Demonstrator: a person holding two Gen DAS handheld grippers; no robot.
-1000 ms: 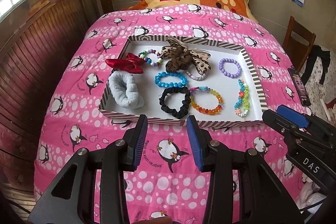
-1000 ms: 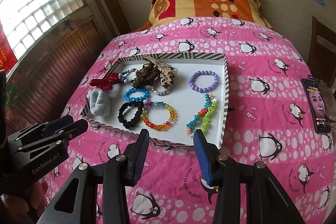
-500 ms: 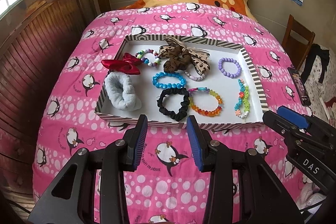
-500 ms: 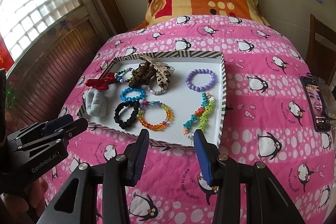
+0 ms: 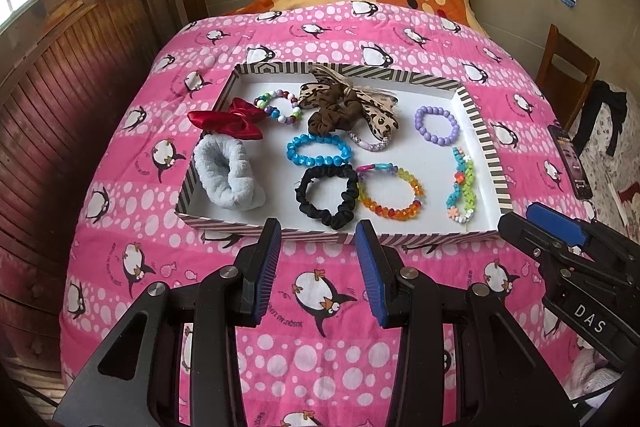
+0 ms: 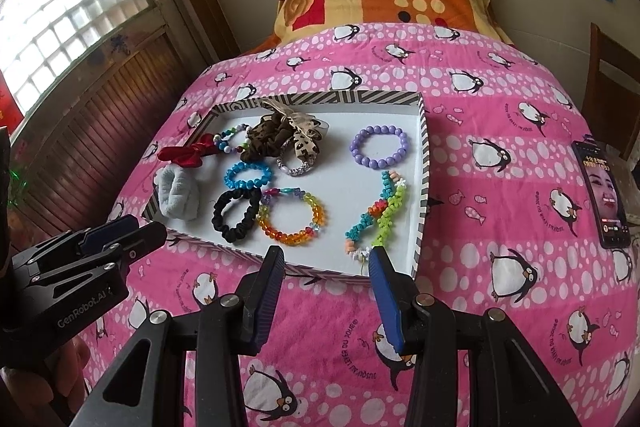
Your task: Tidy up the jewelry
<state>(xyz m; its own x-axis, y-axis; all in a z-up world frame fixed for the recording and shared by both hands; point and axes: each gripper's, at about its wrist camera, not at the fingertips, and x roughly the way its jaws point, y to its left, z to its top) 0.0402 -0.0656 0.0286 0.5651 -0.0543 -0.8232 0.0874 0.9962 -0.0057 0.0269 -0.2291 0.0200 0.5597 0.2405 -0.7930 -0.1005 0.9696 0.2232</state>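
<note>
Jaws on both grippers stand wide apart and grip nothing: the left gripper (image 5: 318, 241) hangs just short of the tray's (image 5: 486, 143) near rim, and the right gripper (image 6: 326, 269) does the same, further toward the tray's right end. All the jewelry lies inside the tray on the bed (image 5: 224, 39). On the left sit a red bow (image 5: 228, 119) and a pale fluffy scrunchie (image 5: 228, 173); mid-tray, a blue bracelet (image 5: 320, 151), a black scrunchie (image 5: 326, 195) and an amber bracelet (image 5: 390, 193); at the back, a brown scrunchie with a leopard bow (image 5: 344, 105); on the right, a purple bracelet (image 6: 379, 146) and a long green-and-teal strand (image 6: 378, 215).

The spread could be a layout awaiting sorting or one already sorted; nothing here settles which. Whichever piece gets taken, the sound approach is a low, level reach over the rim, pinching one side of a single loop. Beads look hard and may slip, so a square bite matters. The back cluster overlaps, so a lift there risks dragging neighbours.
</note>
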